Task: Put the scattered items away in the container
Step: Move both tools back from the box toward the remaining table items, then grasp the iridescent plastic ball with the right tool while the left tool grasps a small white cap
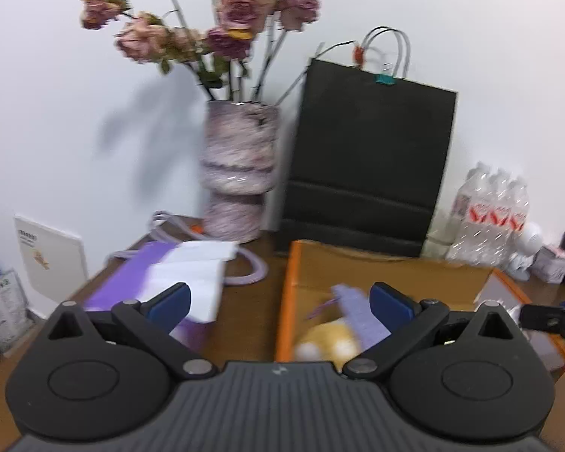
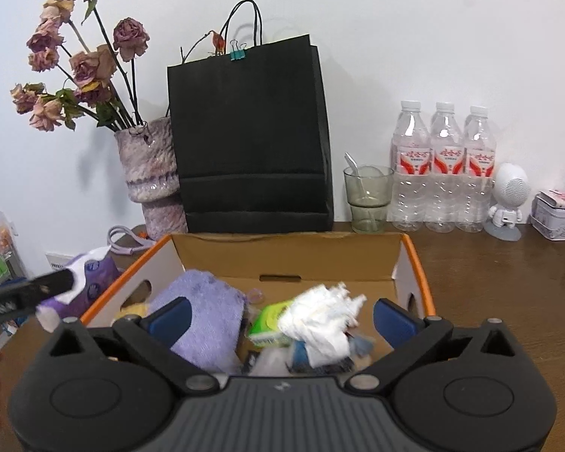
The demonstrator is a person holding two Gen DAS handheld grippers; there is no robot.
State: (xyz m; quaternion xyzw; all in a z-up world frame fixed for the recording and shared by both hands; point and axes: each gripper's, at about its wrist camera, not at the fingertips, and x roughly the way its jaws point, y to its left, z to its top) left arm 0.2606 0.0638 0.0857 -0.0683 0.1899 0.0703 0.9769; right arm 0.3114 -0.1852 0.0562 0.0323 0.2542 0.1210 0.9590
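I see my right gripper (image 2: 280, 314) with its blue pads spread wide and nothing between them, poised over the orange-rimmed cardboard box (image 2: 414, 260). Inside the box lie a lilac towel (image 2: 203, 312), a crumpled white tissue (image 2: 320, 316) and a green packet (image 2: 269, 320) between the two. The left gripper (image 2: 37, 290) pokes in from the left edge, in front of a purple tissue pack (image 2: 94, 275). Behind the box stand a black paper bag (image 2: 250, 132), a vase of dried roses (image 2: 147, 158), a glass with a spoon (image 2: 367, 197) and three water bottles (image 2: 444, 165).
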